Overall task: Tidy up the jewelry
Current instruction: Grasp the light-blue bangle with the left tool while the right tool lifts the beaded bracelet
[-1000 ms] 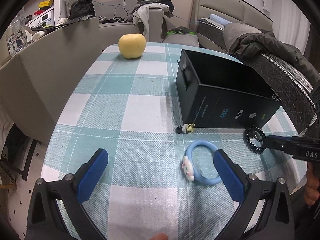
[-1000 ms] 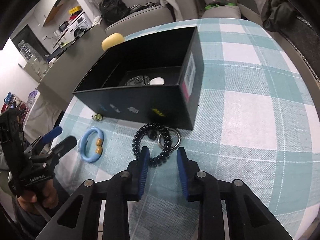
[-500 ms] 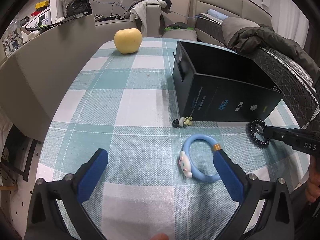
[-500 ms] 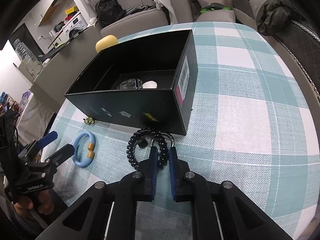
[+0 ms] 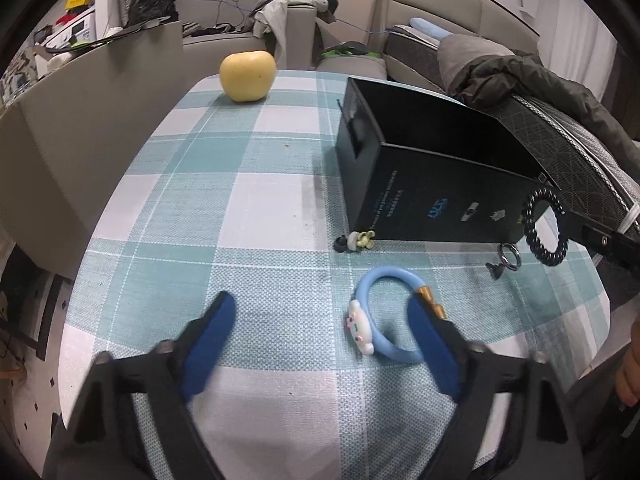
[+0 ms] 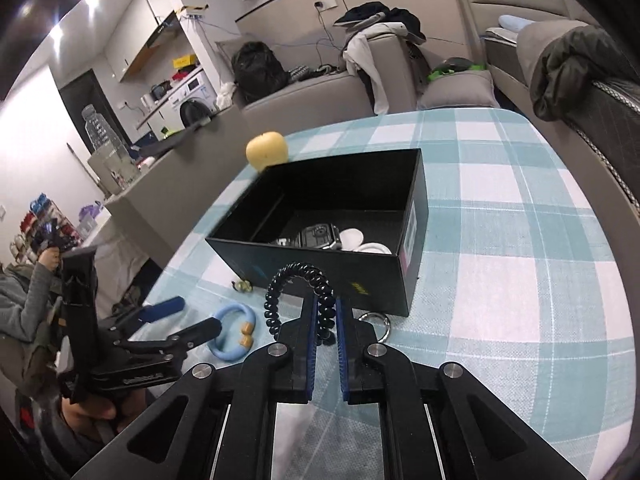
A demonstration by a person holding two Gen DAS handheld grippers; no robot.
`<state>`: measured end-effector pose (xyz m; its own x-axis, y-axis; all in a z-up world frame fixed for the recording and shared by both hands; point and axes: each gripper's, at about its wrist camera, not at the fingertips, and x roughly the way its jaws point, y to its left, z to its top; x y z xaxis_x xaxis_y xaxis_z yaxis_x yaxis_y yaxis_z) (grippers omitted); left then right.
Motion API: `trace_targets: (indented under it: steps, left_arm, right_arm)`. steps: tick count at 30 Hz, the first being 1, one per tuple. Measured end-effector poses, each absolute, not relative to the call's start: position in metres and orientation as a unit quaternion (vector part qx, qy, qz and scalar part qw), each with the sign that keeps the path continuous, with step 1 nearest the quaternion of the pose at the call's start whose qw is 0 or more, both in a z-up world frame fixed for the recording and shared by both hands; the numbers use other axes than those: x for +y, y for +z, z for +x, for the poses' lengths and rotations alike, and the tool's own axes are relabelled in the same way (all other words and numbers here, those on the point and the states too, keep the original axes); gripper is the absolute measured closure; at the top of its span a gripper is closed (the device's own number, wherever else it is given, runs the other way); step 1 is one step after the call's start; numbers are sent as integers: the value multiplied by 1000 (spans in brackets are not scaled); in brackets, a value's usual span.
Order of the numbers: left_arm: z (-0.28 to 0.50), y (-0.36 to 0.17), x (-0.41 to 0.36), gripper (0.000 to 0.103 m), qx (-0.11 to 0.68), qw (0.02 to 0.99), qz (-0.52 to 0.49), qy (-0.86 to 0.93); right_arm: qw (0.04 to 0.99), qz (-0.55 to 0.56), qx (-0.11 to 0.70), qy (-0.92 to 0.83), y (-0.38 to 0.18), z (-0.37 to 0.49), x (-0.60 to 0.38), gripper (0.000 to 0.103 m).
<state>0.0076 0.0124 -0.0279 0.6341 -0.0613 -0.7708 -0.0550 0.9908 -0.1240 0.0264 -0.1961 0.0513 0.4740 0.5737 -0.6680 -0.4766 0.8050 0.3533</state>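
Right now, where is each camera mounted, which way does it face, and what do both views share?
Left wrist: on the left gripper, angled down at the checked tablecloth; its closing blue pads straddle the light blue silicone bracelet.
Right wrist: on the right gripper, facing the open black cardboard box; shut on the black coiled bracelet; a hand and grey sleeve show at left.
Shared: box, both bracelets, yellow apple.

The left claw (image 5: 320,312) is closing, its right finger inside the blue bracelet (image 5: 384,320) lying on the counter (image 5: 200,208). Ahead to its right stands the black box (image 5: 432,184).
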Motion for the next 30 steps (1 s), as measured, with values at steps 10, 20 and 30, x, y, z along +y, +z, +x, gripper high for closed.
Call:
trace_targets:
  steps: [10, 20, 30]
  left_arm:
    - [7, -29, 0, 77, 433, 900, -44, -26]
    - [4, -29, -13, 95, 422, 906, -5, -29]
    - [-5, -13, -9, 95, 384, 923, -15, -31]
  right_arm:
    - [859, 66, 408, 304, 54, 28, -200, 95]
    - [860, 65, 403, 305, 56, 25, -203, 95]
    - [864, 55, 393, 310, 59, 21, -195, 95]
